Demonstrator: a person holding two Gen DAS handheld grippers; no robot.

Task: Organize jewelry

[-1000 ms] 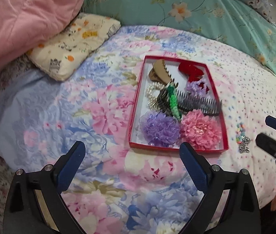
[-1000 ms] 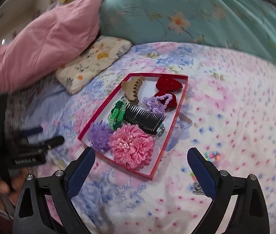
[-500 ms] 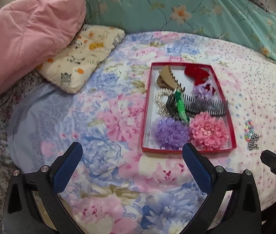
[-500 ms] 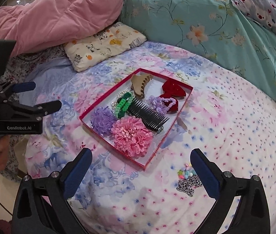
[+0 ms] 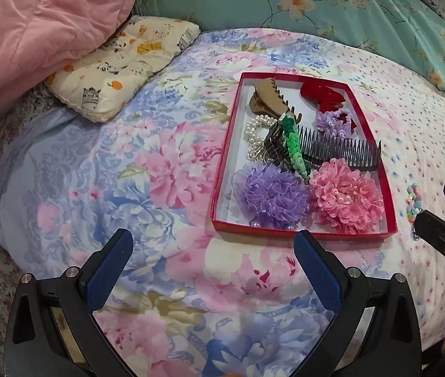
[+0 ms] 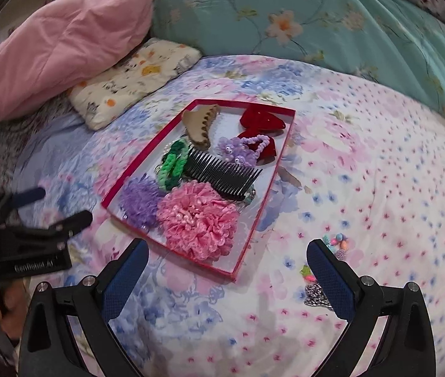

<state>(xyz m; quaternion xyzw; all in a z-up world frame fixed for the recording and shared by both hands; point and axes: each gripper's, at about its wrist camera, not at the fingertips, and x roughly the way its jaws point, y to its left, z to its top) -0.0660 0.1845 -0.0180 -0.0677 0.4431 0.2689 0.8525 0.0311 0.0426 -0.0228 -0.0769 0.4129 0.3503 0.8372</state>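
A tray [image 5: 388, 199] lies on the bed [image 5: 147, 169] and serves as the landmark. Inside it, two fabric flowers [image 5: 274, 196] sit side by side at the near end. Behind them a comb [image 5: 338, 150] lies crosswise, with a braided band [image 5: 294, 147] and a string of pearls [image 5: 255, 130] to its left. A claw clip [image 5: 268, 99] and a bow [image 5: 324, 95] occupy the far end. Right of the tray, outside it, a bead bracelet [image 6: 337, 242] and a chain [image 6: 318, 295] lie on the bed. Far left of the tray rests a small pillow [image 5: 125, 66], with a quilt [image 5: 40, 28] behind it.
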